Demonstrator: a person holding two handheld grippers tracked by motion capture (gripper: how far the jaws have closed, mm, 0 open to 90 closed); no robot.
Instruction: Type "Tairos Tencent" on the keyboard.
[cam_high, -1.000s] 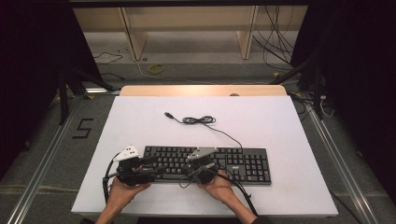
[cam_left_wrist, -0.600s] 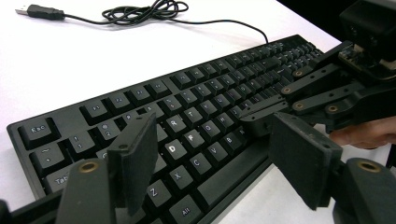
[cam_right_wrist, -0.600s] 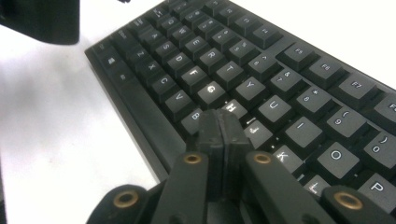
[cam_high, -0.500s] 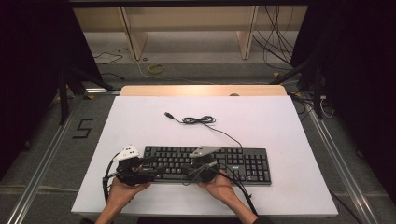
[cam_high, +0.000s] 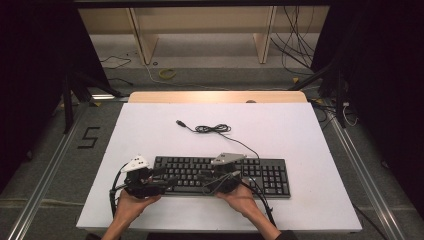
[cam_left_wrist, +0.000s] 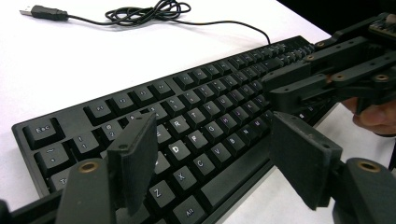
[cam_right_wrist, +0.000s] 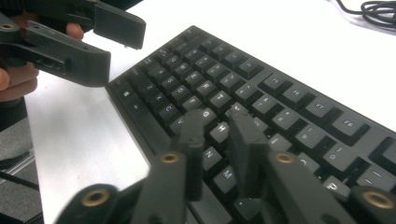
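**Ana:** Keyboard work, going left to right. The left gripper (cam_high: 162, 184) hangs over the left end of the flat black plastic keyboard (cam_high: 260, 172), jaws spread wide with nothing between them; in the left gripper view they straddle the lower letter rows without touching a key.

**Ben:** And the right gripper (cam_high: 206, 181)?

**Ana:** Over the middle letters, near the front edge. Its jaws have just been opening from a shut tip. They now stand a little apart, and no key is pinched between them. If it is pressing keys, I'd say the tip should come straight down on one cap and lift clear before sliding, or it will catch a neighbour.

**Ben:** Where does the keyboard sit?

**Ana:** Near the person's edge of the white rectangular tabletop (cam_high: 310, 130), lying parallel to that edge. Only a narrow white strip separates it from the drop, so a backward push could nudge it off.

**Ben:** Any room to move?

**Ana:** Plenty beyond it. Only the thin black cable (cam_high: 212, 129) lies there, coiled, with its USB plug (cam_high: 181, 123) loose on the table. The right end of the keyboard, with the number pad, is free too. The two grippers are near each other, so I'd keep them from crossing.
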